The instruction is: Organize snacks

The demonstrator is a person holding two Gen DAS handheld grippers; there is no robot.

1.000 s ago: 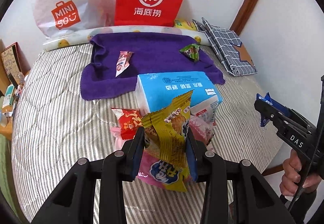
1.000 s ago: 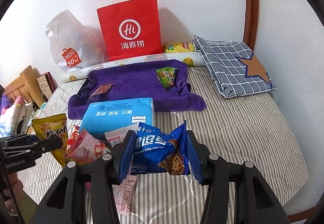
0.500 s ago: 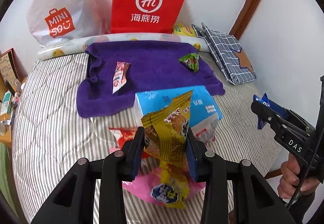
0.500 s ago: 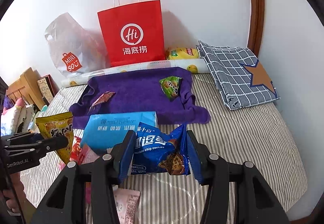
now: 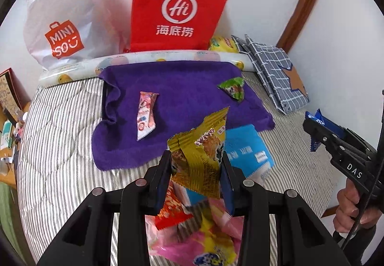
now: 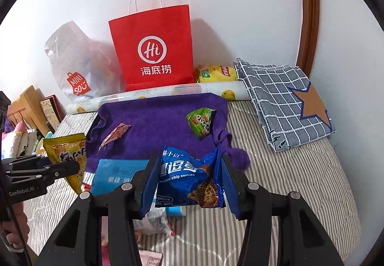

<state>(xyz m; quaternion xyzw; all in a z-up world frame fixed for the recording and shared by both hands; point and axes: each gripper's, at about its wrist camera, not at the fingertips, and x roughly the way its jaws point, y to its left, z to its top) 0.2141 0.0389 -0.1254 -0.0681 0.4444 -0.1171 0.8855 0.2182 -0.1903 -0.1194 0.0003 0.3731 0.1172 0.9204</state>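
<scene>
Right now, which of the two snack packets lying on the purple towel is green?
The small green triangular packet near the right edge of the purple towel. The other one, toward the towel's left side, is a long pink and red packet.

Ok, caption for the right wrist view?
Right hand-held gripper holds a blue cookie packet above the purple towel.
</scene>
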